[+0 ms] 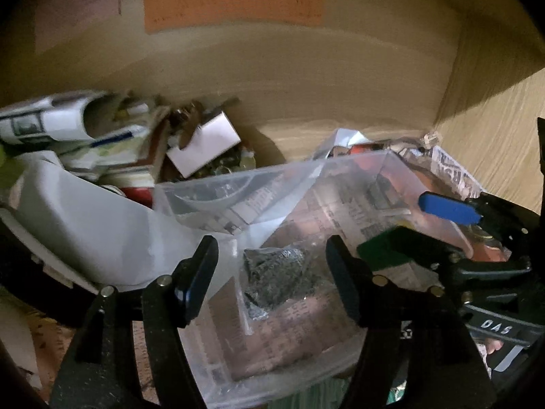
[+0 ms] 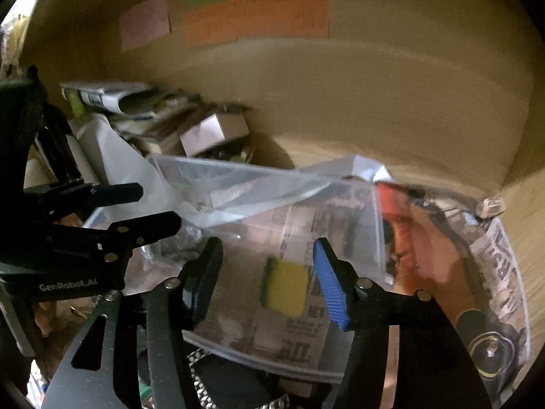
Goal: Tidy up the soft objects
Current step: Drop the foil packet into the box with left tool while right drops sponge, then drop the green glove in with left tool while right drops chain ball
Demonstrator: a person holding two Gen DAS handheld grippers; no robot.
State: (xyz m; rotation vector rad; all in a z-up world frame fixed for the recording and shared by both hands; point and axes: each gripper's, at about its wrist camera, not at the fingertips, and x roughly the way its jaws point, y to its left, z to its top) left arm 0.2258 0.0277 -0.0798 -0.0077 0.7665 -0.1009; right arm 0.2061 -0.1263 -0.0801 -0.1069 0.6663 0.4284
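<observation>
Sponge [image 2: 286, 288] upright in clear bin [image 1: 238, 184], L gripper [image 1: 272, 272] & R gripper [image 2: 267, 279] fingers spread

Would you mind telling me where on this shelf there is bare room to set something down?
The bare wood at the back, between the white box on the left pile and the clear plastic container, looks free; so does the strip by the right wall. The left side is crowded with papers, and the newspaper-lined container fills the front.

Clear glossy plastic container [image 1: 279, 184] on printed newspaper [image 2: 299, 327]; seemingly metallic scourer [image 1: 276, 272].
</observation>
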